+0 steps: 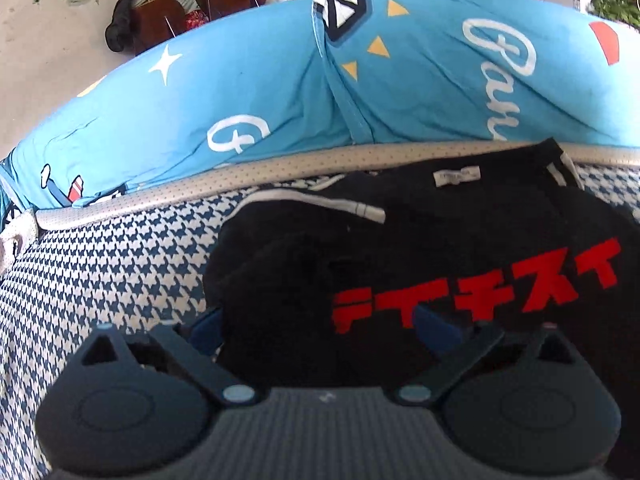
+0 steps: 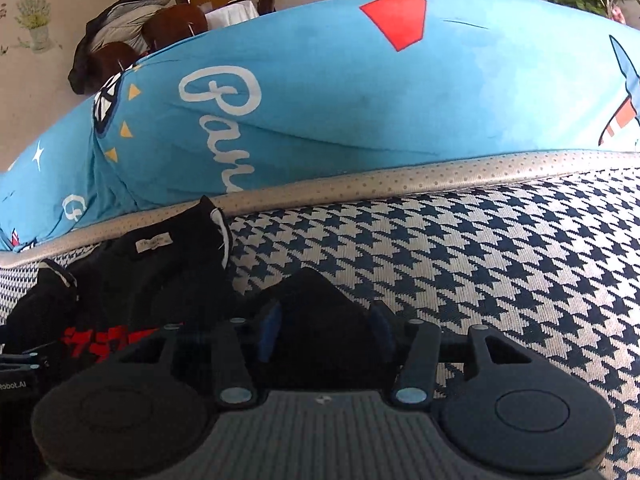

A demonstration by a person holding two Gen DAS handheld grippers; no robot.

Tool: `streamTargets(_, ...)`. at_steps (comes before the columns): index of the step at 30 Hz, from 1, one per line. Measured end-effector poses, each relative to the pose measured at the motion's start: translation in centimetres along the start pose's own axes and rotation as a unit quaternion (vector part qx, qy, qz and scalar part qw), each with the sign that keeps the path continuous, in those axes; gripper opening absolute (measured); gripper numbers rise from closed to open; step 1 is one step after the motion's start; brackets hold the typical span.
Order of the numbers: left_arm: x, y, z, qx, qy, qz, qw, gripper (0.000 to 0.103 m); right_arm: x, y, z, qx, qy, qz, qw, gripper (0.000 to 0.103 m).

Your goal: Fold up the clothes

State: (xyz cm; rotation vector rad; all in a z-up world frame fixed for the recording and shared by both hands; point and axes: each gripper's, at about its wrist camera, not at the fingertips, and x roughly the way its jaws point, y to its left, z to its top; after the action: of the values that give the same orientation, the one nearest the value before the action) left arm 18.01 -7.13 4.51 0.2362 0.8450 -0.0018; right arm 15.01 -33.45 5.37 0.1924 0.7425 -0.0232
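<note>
Black shirt (image 1: 420,240) with red print, bunched on houndstooth cushion (image 1: 120,272), just in front of blue pillow (image 1: 280,80). Soft, light, limp knit; sags and slides, no stiffness to push against. Left hand-held gripper (image 1: 320,324) spread wide over the printed part, nothing pinched. Right hand-held gripper (image 2: 326,334) spread around a raised black corner, probably touching but not clamped. Best taken at hem corners or shoulder seams, near the neck label (image 1: 456,176).

Left hand-held gripper (image 1: 318,326) spread wide; right hand-held gripper (image 2: 326,330) narrower.
</note>
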Motion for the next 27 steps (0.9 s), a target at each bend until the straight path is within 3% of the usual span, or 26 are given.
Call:
streamTargets(1,0.2,0.0,-0.1,0.0,0.005,-0.001,1.0,0.1,0.0,0.2,0.0,-0.008,0.0,0.001,1.0,0.041)
streamTargets(3,0.5,0.0,-0.2,-0.003,0.014,-0.004,0.9999,0.1,0.0,0.5,-0.1,-0.014,-0.001,0.008,1.0,0.025)
streamTargets(9,1.1,0.3,-0.3,-0.012,0.027,-0.01,0.9995,0.103,-1.5,0.7,0.5,-0.009,-0.038,-0.025,0.999,0.008)
streamTargets(15,1.3,0.5,-0.3,-0.017,0.031,-0.013,0.9993,0.103,-4.0,0.3,1.5,0.015,-0.097,-0.079,0.992,0.007)
streamTargets(21,1.4,0.6,-0.3,-0.021,0.033,-0.014,0.9991,0.103,-7.3,-1.3,2.3,0.062,-0.178,-0.169,0.967,0.007)
streamTargets(24,1.4,0.6,-0.3,-0.021,0.035,-0.017,0.999,0.103,-7.0,-3.1,2.4,0.101,-0.169,-0.189,0.962,0.007)
streamTargets(27,1.4,0.7,-0.3,-0.02,0.036,-0.016,0.999,0.103,-5.6,-4.5,2.5,0.13,-0.109,-0.208,0.963,0.007)
